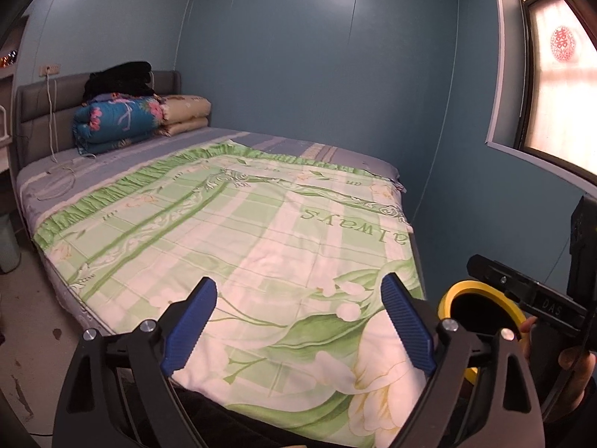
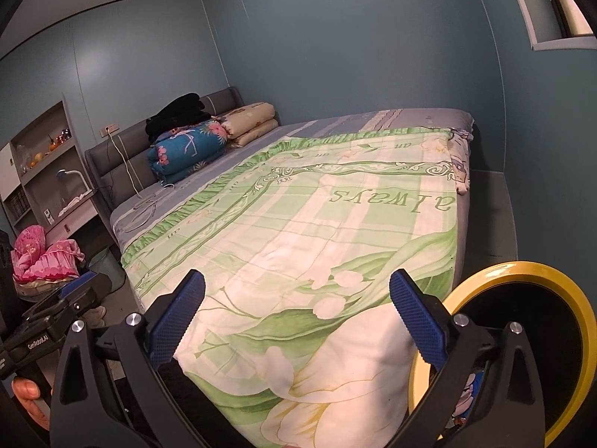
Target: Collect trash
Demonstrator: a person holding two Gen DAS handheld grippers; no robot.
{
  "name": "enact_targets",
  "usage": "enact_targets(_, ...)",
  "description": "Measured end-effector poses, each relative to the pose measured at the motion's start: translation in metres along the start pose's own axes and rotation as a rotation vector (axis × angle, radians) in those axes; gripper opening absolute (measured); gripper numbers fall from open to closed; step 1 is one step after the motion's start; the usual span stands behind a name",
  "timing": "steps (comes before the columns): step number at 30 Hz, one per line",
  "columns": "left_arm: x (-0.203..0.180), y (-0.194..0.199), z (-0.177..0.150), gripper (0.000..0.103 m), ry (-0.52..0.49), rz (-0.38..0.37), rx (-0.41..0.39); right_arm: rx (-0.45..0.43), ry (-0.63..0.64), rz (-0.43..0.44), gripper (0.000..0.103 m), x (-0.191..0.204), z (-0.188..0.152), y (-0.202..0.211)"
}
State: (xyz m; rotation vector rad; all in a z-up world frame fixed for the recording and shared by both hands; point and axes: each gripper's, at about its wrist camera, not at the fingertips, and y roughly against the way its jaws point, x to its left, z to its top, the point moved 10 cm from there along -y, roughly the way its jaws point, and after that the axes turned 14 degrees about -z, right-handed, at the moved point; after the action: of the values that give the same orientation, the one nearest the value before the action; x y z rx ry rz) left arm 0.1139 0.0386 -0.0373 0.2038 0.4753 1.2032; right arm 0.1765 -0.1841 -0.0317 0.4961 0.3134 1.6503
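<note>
Left wrist view: left gripper (image 1: 298, 321) and right gripper (image 2: 296, 317) both spread wide, empty. Yellow-rimmed black round bin (image 2: 522, 336) sits beside bed's (image 1: 56, 171) foot corner; no trash visible. Best to sweep slowly along bed edges.

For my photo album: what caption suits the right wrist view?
Open blue-padded right gripper above green floral bedspread, beside yellow-rimmed bin.
</note>
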Motion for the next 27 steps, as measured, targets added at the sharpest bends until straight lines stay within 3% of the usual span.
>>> enact_targets(16, -0.013, 0.030, -0.008, 0.087, -0.012, 0.012, -0.091, -0.115, -0.036, -0.068, 0.095, 0.000, -0.012, 0.026)
enact_targets(27, -0.020, 0.034, -0.011, 0.089, -0.028, -0.005, -0.110, -0.131, -0.059, -0.105, 0.095, -0.006, -0.018, 0.027)
